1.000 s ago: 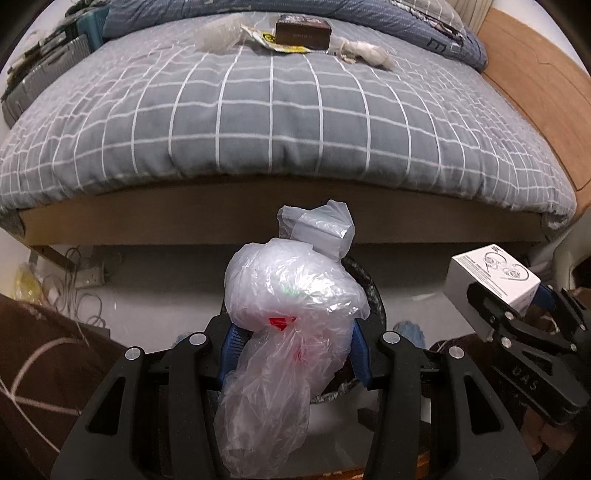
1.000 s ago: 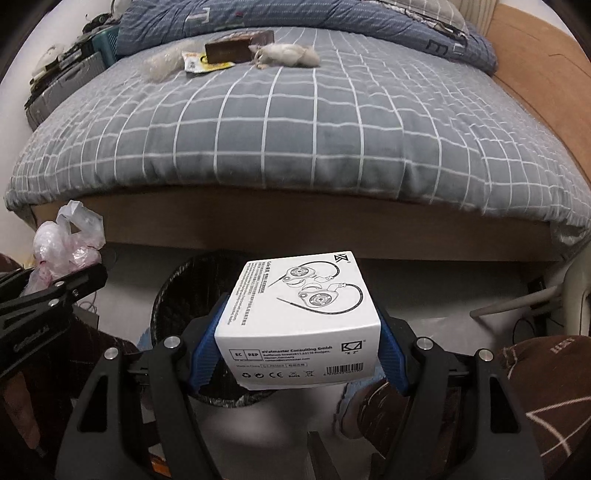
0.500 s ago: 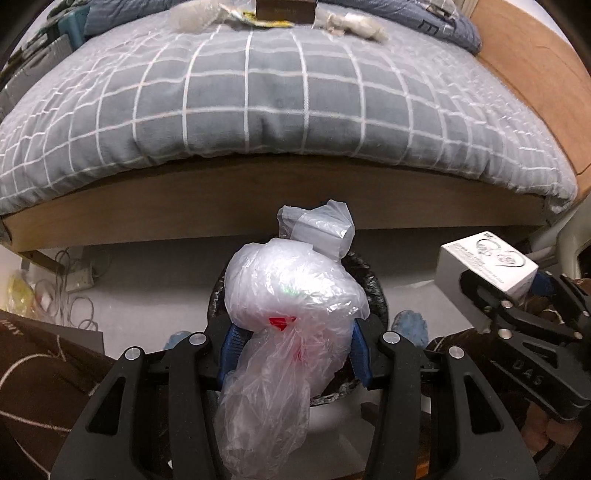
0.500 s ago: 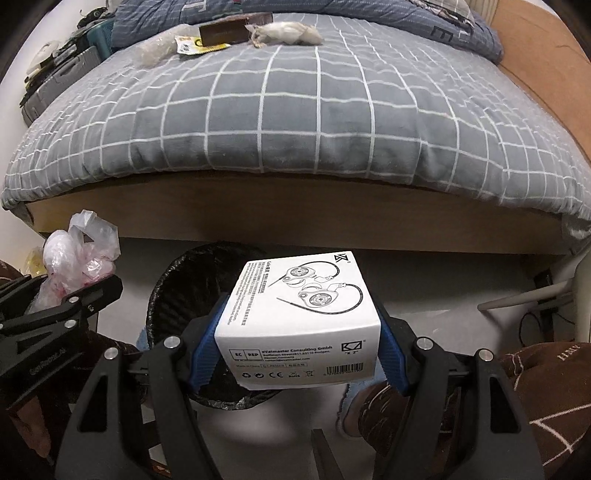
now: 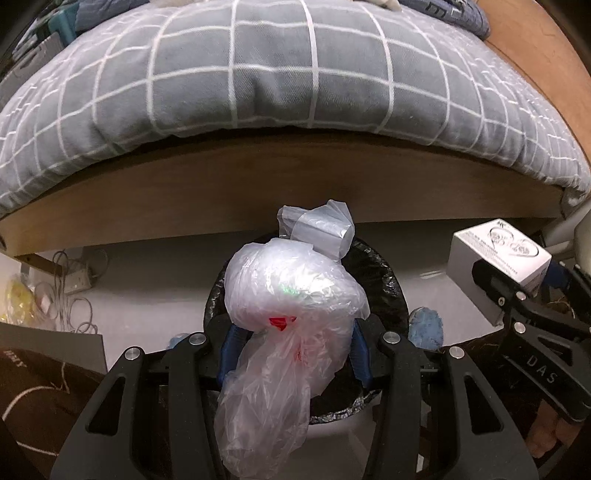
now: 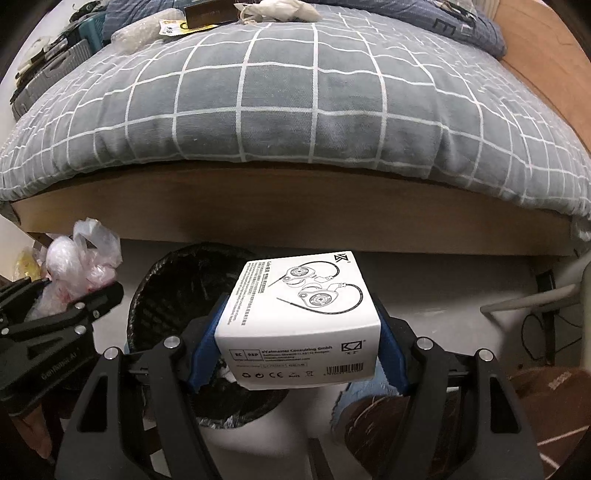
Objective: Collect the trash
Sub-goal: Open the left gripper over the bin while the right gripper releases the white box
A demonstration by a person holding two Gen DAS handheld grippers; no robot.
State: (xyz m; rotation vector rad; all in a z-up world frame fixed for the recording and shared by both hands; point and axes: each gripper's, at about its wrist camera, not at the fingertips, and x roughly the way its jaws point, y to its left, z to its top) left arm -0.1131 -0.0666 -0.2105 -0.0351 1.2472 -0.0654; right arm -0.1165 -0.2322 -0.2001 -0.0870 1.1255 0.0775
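My left gripper (image 5: 291,354) is shut on a crumpled clear plastic bag (image 5: 291,310) with red print, hanging right over the black-lined trash bin (image 5: 384,273) on the floor. My right gripper (image 6: 297,354) is shut on a white earphone box (image 6: 299,314), held above the right rim of the same bin (image 6: 173,284). The box (image 5: 495,258) and right gripper also show at the right edge of the left wrist view. The bag (image 6: 81,266) and the left gripper (image 6: 55,321) appear at the left of the right wrist view.
A bed with a grey checked duvet (image 6: 295,92) and a wooden frame (image 5: 258,184) stands just behind the bin. More litter (image 6: 277,9) and a dark box (image 6: 210,13) lie on its far side. Cables and a power strip (image 5: 74,284) lie at the floor's left. A blue slipper (image 5: 424,325) sits beside the bin.
Both grippers have sunk toward the bin, so the bed's edge has risen in both views and the bin looks larger. Both grips are unchanged.
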